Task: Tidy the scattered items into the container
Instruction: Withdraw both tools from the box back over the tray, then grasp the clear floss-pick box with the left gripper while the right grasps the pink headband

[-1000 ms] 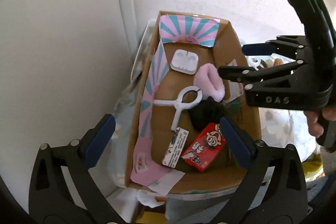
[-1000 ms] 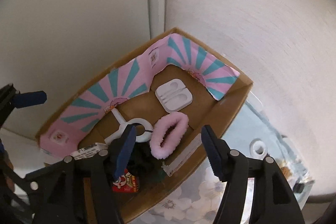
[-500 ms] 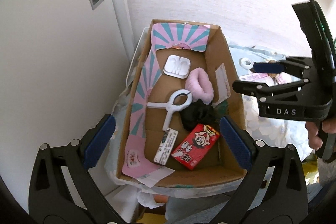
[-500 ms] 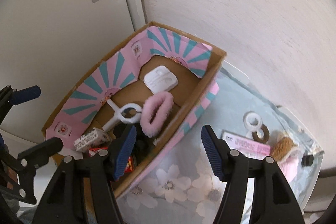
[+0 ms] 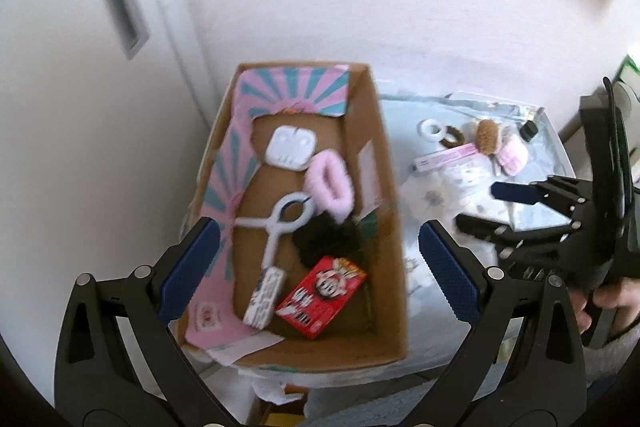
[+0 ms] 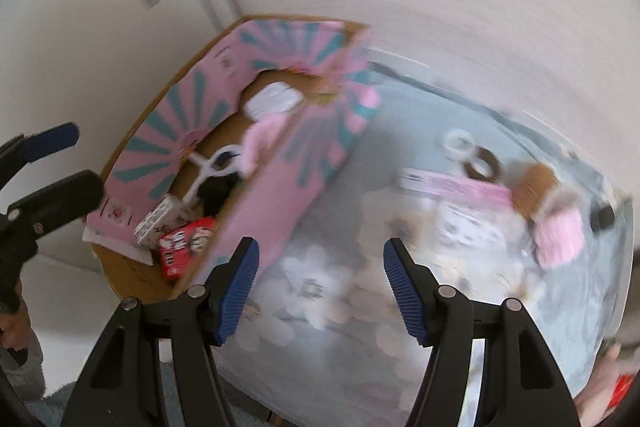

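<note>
Floral-covered table (image 6: pixel 320 307) against a pale wall | cardboard box (image 5: pixel 384 211) already part-filled, scattered items (image 5: pixel 476 147) still at the far right corner | left gripper (image 5: pixel 316 263) and right gripper (image 6: pixel 320 275) both agape, empty | risk: clustered pieces (blurred, touching) get nudged off the edge.

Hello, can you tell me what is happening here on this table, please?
A person is tidying small items into a cardboard box, holding a gripper in each hand. The box already holds a red packet, a pink fluffy ring, a white case and a few more things. Both grippers are open and empty: the left gripper hangs above the box, the right gripper above the flowered table cover. A white ring, a pink packet and some fluffy items still lie outside.
</note>
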`<state>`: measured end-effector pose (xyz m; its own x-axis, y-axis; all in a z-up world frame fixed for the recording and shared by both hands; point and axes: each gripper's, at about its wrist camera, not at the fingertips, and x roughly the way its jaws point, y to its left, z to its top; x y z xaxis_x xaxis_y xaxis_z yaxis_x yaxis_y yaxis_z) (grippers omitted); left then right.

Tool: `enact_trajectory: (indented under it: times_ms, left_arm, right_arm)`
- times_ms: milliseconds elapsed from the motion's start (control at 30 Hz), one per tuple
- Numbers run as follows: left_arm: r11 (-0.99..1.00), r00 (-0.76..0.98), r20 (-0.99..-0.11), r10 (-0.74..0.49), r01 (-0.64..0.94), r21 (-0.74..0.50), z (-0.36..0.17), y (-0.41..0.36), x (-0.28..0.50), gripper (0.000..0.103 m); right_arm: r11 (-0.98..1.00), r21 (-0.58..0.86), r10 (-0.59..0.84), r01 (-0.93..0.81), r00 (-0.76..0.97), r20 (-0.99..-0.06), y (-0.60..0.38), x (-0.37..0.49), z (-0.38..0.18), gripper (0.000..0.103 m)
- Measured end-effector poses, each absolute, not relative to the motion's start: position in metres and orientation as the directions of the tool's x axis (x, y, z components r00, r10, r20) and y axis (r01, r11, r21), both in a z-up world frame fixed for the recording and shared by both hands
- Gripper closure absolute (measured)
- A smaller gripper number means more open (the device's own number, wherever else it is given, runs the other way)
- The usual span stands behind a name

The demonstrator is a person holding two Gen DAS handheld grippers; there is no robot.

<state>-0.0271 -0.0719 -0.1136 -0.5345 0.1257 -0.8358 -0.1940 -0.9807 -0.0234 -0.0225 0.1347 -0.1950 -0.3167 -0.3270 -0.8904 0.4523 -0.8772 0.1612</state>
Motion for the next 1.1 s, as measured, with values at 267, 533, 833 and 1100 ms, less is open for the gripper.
enact_trajectory:
  times_ms: [267,533,833,1100]
  left_arm:
    - [-0.949,-0.508,-0.842,0.181,-0.315,-0.013,-0.114,-0.011,-0.031,0.003]
    - [-0.916,-0.413,-0.887,0.207,-0.4,-0.028,-0.15,0.058,-0.043,0.003]
    - [-0.946,-0.259,-0.942,0.212,-0.297,-0.131,-0.215,0.118,-0.09,0.003]
    - [-0.972,-0.22,-0.964,0.15,-0.213,-0.102,-0.255,0.152,-0.119,0.003]
  right_arm:
    - [-0.957,0.248,-0.287,0.152,-0.361,-0.887,0.266,-0.024,-0.204,0.042]
    - [-0.962,0.272,-0.254,-0.005,-0.345,-0.904,0.341,-0.013,-0.224,0.042]
    - [-0.961,0.272,-0.273,0.046,-0.305,-0.912,0.358,-0.043,-0.239,0.042]
    - [-0.943,0.269,-0.316,0.197,-0.275,-0.908,0.358,-0.082,-0.259,0.042]
